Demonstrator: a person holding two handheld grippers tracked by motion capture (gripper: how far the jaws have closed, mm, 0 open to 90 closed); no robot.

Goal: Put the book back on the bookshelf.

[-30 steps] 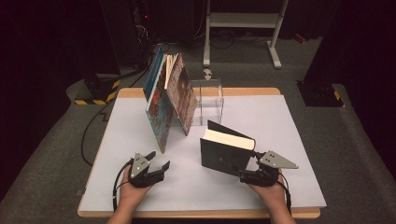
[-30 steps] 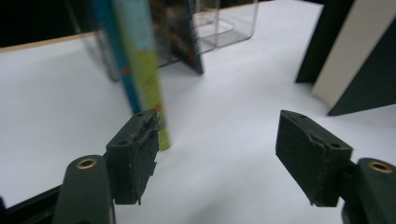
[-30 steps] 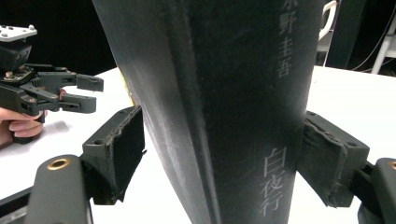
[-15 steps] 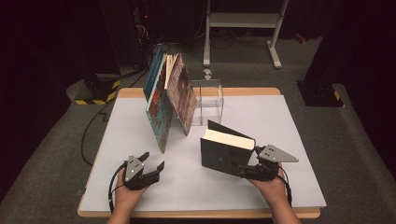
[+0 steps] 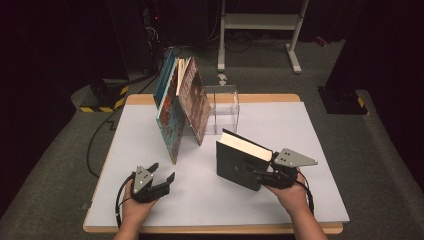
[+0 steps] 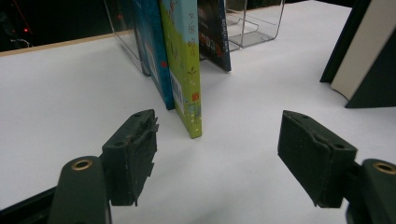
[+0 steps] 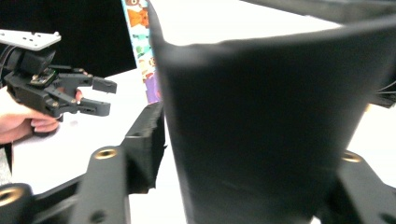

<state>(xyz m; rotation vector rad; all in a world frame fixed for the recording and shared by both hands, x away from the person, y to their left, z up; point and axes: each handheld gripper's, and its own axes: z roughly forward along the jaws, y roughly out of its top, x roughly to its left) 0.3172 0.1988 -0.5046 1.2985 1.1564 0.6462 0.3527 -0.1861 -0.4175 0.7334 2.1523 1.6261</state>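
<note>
1. R gripper, at the table's right front, is clamped on the black book; in the right gripper view the left jaw lies against the book's cover and the right jaw sits behind its far side. Its jaws have just been closing, w/ the book between them.
2. Black book stands upright on the white table, right of centre, pale page block facing up and right, spine toward the centre. It is well apart from the leaning books.
3. L gripper is at the table's left front, in the person's left hand. Jaws are apart w/ nothing between them; the left gripper view shows bare table between the two pads.
4. It points toward the leaning books but is not touching them.
5. Leaning books: several thin picture books tilted together near table centre-left, tops tipping toward the back left, bottom edges on the table. In the left gripper view the nearest is a green-spined one, w/ blue ones just behind it.
6. Clear stand sits just right of the leaning books, toward the back edge.
7. Grey plate tops the R gripper, just right of the black book.
8. L gripper also appears at the left of the right gripper view, jaws parted.
</note>
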